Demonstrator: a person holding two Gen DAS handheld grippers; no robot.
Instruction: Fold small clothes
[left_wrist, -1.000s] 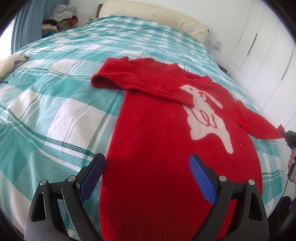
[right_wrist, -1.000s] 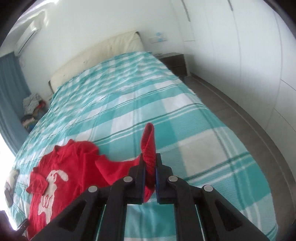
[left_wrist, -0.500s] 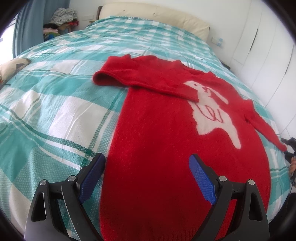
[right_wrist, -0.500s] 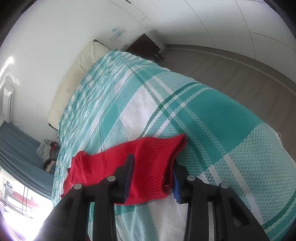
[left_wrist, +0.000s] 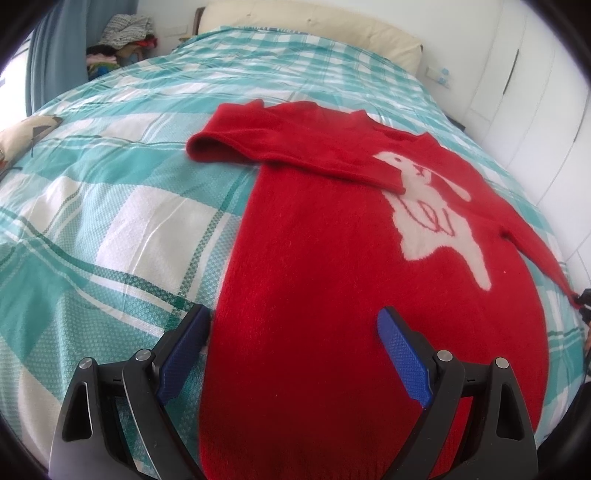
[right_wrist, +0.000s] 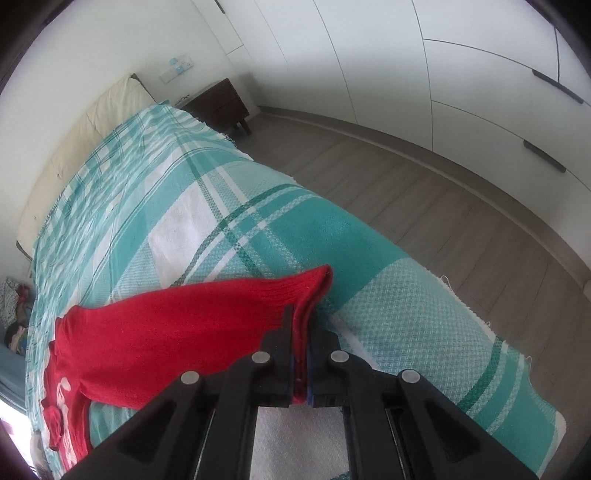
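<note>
A red sweater with a white rabbit lies flat on the bed. Its left sleeve is folded across the chest. My left gripper hovers open over the lower body of the sweater, one finger at its left edge, with nothing between the pads. The other sleeve stretches out toward the bed's side edge. My right gripper is shut on the ribbed cuff of that sleeve, just above the cover. In the left wrist view the sleeve runs off to the right edge.
The bed carries a teal and white plaid cover with a cream headboard cushion. A clothes pile sits far left. Beside the bed are a dark nightstand, wooden floor and white wardrobe doors.
The right gripper swung down toward the bed's edge, opened with the sleeve lying across its jaws, and has now shut on the cuff. The left gripper has stayed put.
</note>
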